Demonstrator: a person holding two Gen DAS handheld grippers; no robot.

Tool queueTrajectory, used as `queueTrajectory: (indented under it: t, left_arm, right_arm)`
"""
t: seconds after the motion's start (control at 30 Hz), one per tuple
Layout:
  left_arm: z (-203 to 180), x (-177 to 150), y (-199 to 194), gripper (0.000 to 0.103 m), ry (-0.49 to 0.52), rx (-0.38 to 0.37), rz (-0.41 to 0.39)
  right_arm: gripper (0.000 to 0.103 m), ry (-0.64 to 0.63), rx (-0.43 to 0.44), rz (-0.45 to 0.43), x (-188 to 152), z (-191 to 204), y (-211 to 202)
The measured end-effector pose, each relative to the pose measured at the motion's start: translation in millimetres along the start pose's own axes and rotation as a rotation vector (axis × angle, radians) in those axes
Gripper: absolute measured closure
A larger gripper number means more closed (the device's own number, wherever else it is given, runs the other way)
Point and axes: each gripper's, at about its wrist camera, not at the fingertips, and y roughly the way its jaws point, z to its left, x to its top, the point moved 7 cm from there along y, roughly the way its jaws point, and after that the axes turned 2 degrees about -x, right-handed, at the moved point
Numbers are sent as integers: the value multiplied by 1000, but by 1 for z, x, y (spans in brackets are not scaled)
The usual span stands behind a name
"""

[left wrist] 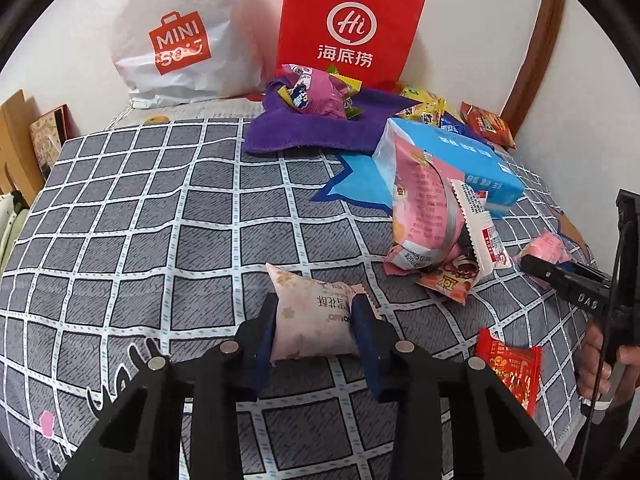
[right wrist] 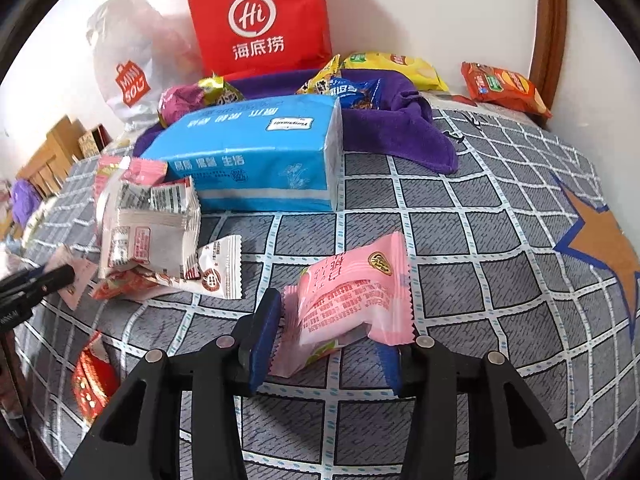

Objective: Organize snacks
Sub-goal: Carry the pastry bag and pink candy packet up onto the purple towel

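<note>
A bed (left wrist: pixel 160 220) fills both views, covered in a grey sheet with a white grid – a blue-edged star is printed on it. It stands against a white wall (left wrist: pixel 460 32), with a brown wooden frame (left wrist: pixel 532 48) at 1 o'clock and cardboard boxes (left wrist: pixel 16 140) at 9 o'clock in the left wrist view.

Against the wall stand two bags: a white plastic bag (left wrist: pixel 180 32) at 11 o'clock and a red paper bag (left wrist: pixel 348 24) at 12; what they hold cannot be seen. In front of them a purple cloth (left wrist: pixel 312 128) lies bunched like a nest, with a magenta packet (left wrist: pixel 316 92) and small yellow packets in it. A blue tissue pack (right wrist: pixel 256 156) lies beside the cloth, its long side running across the right wrist view. A pile of pink and white snack wrappers (left wrist: pixel 432 216) leans against it. An orange chip bag (right wrist: pixel 504 88) lies at 1 o'clock by the wall, and a red packet (left wrist: pixel 512 368) lies apart near the bed's edge.

The left gripper (left wrist: pixel 316 320) is clamped on a pale pink snack (left wrist: pixel 316 312) – its long axis runs away from the camera, resting on the sheet. The right gripper (right wrist: pixel 332 328) holds a pink pastry packet (right wrist: pixel 352 296), tilted, its long axis running from 7 to 1 o'clock, the fingers closed on its lower part.
</note>
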Motion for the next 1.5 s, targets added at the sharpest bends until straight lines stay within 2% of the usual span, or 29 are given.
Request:
queueTrajectory:
  t: [0.1,0.13,0.23,0.6,0.83,1.03,1.27,1.4,1.5]
  left_arm:
    - [-2,-1,-3,70,8,-1,4]
    - [-3,-1,-6,71,10,-4,3]
    - [-6,3,-13,75,11,-17,-10]
    - [-19,10,-29,77,-14,-109,-4]
    - [-25,27,-45,77,-14,-114,-31]
    - [-33,59,-56,77,-1,-105,-55]
    - [-47,111,-65,77,25,-111,-81]
    - [-53,139,-66,77,44,-93,-100]
    - [-55,161,-62,77,37,-108,-104]
  right_arm:
    - [61,48,42,-15,1,-6,-3]
    - [68,61,48,-20,1,-8,-4]
    - [70,96,73,-35,2,-12,-6]
    - [70,37,70,-86,8,-6,-32]
    - [70,-7,62,-119,24,2,-54]
    - [70,-40,27,-123,54,12,-68]
    - [70,-111,18,-181,112,31,-84]
    - [70,-123,40,-213,145,40,-88]
    - [70,-118,52,-211,170,43,-84]
